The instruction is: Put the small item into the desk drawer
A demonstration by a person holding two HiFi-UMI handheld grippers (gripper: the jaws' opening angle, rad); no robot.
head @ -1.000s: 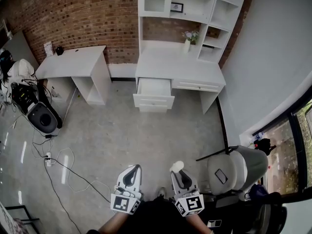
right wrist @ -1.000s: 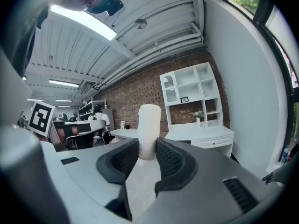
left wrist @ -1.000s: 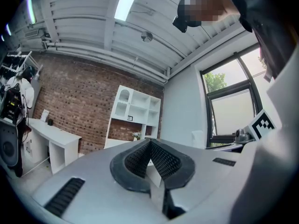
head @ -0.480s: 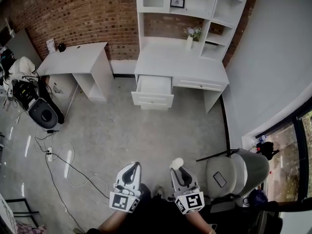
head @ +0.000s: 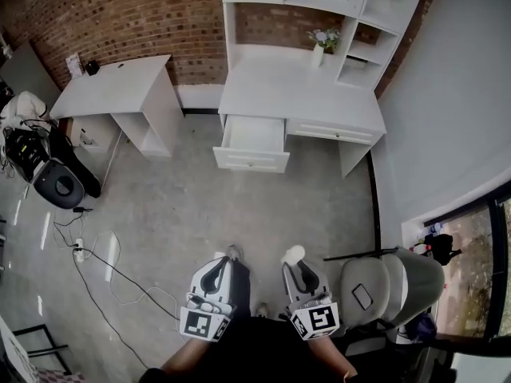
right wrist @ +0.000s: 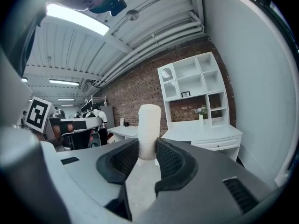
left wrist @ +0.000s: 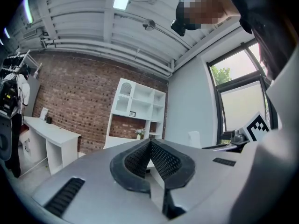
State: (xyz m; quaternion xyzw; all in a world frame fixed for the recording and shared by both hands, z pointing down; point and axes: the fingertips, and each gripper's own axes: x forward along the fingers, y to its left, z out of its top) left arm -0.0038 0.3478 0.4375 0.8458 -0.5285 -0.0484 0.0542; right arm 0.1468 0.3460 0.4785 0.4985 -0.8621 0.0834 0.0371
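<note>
A small white cylinder [right wrist: 149, 129] stands upright between the pads of my right gripper [right wrist: 148, 157], which is shut on it; in the head view the cylinder [head: 292, 254] pokes out of the right gripper [head: 296, 271] low in the frame. My left gripper [head: 215, 272] is beside it, shut with nothing held, its pads meeting at the tips [left wrist: 149, 158]. The white desk [head: 302, 94] stands across the floor against the brick wall, its left drawer [head: 252, 143] pulled open. Both grippers are far from it.
A second white desk [head: 112, 88] stands at the left. A grey chair [head: 391, 279] is close on my right. Cables [head: 104, 270] and a power strip lie on the floor at the left, bags [head: 36, 166] beyond them. A vase of flowers [head: 319, 50] stands on the desk.
The desk and open drawer have shifted slightly in the head view as the camera moved. Both grippers hold their places low in the frame, the right still gripping the cylinder.
</note>
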